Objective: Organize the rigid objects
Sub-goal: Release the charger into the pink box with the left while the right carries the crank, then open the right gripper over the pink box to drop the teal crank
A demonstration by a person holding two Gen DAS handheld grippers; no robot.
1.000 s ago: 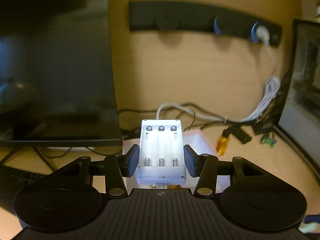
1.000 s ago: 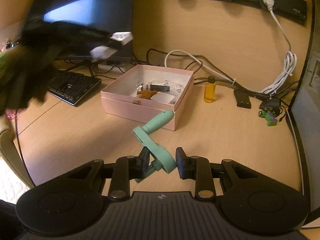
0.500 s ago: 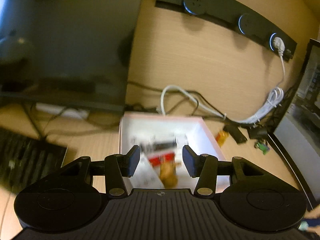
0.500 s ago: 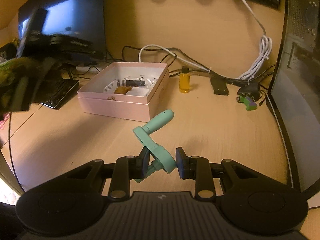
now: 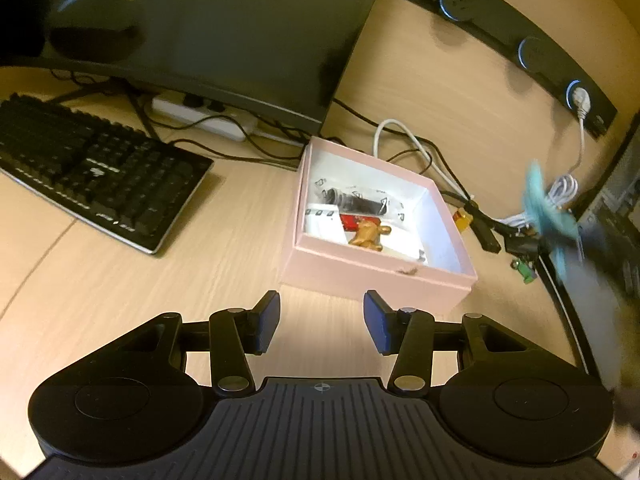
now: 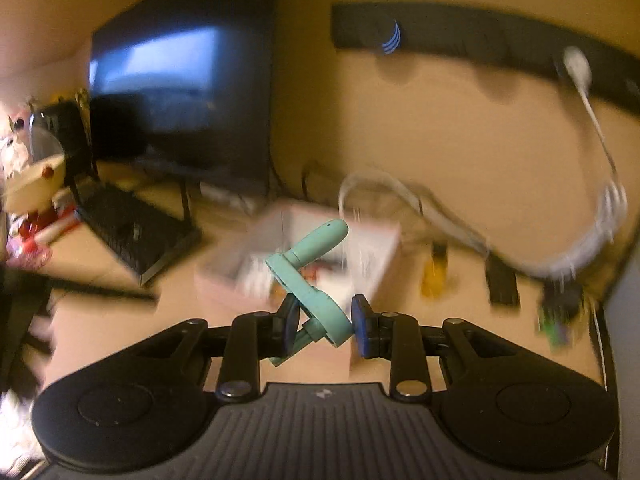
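Note:
An open pink box (image 5: 352,276) stands on the wooden desk and holds a white battery holder (image 5: 323,222), a gold figurine (image 5: 368,235), a red item and a dark cylinder. My left gripper (image 5: 319,322) is open and empty, above the desk just in front of the box. My right gripper (image 6: 325,326) is shut on a teal crank handle (image 6: 310,272) and holds it in the air in front of the blurred box (image 6: 376,256). The teal handle also shows as a blur at the right of the left wrist view (image 5: 548,216).
A black keyboard (image 5: 92,172) lies left of the box, under a dark monitor (image 5: 200,28). Cables, a small amber bottle (image 6: 434,272), a black adapter and a green part lie right of the box. A black socket strip (image 5: 520,48) runs along the wall.
My left gripper let the white battery holder go into the box, then drew back and up. My right gripper lifted the teal handle and moved toward the box.

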